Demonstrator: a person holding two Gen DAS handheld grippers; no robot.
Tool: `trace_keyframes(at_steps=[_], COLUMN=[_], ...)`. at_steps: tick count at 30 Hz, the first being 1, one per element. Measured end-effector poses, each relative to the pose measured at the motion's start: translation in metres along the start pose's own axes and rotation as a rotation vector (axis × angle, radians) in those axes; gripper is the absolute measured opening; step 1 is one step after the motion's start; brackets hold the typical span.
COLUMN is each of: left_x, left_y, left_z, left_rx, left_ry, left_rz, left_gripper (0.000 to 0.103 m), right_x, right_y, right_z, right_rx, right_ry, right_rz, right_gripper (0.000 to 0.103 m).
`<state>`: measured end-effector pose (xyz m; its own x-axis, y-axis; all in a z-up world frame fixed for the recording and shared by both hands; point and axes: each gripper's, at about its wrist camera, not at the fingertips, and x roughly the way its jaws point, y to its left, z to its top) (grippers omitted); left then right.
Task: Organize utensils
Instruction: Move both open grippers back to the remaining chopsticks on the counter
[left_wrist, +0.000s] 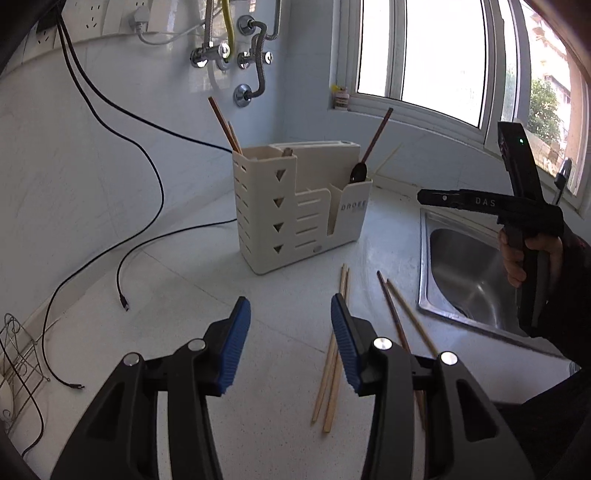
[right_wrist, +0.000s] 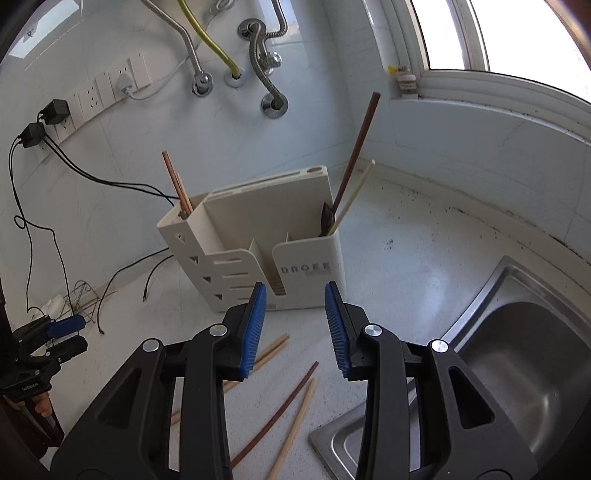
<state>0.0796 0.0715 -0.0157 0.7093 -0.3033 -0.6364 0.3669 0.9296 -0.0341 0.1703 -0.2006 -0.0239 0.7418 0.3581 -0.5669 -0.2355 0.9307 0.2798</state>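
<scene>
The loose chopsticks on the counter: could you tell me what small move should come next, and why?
Probably lower the left gripper onto the pale chopstick pair lying beside its right finger. Both grippers are open and empty, four chopsticks lie loose on the counter near the sink, and the cream holder already holds some, so a first pick-up seems due.

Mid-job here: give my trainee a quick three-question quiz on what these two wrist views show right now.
1. True or false: both the left gripper and the right gripper are empty.
2. Where is the dark spoon? A) sink B) counter C) cream utensil holder
3. Fill in: loose chopsticks lie on the ____, beside the sink.

Key: 1 true; 2 C; 3 counter.
</scene>
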Motion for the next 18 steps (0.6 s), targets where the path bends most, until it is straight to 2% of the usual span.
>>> trace_keyframes(at_steps=[5, 9, 12, 18], left_x=[0.024, 0.036, 0.041, 0.053], left_y=[-0.007, -0.014, -0.018, -0.012], left_z=[-0.040, -0.064, -0.076, -0.085], left_rx=[0.041, 0.111, 0.147, 0.138], left_ry=[0.125, 0.176, 0.213, 0.239], left_rz=[-0.037, -0.080, -0.094, -0.108], left_gripper=[0.032, 0.031, 0.029, 0.021], right_x=[0.040, 0.064, 0.075, 0.081], right_y=[-0.011, -0.019, -0.024, -0.024], right_z=[-0.034, -0.053, -0.064, -0.071], right_rx=[0.064, 0.110, 0.145, 0.168], right_ry=[0.168, 0.253, 0.290, 0.296], right_rz=[-0.030, -0.062, -0.084, -0.088], right_gripper=[0.028, 0.025, 0.025, 0.024])
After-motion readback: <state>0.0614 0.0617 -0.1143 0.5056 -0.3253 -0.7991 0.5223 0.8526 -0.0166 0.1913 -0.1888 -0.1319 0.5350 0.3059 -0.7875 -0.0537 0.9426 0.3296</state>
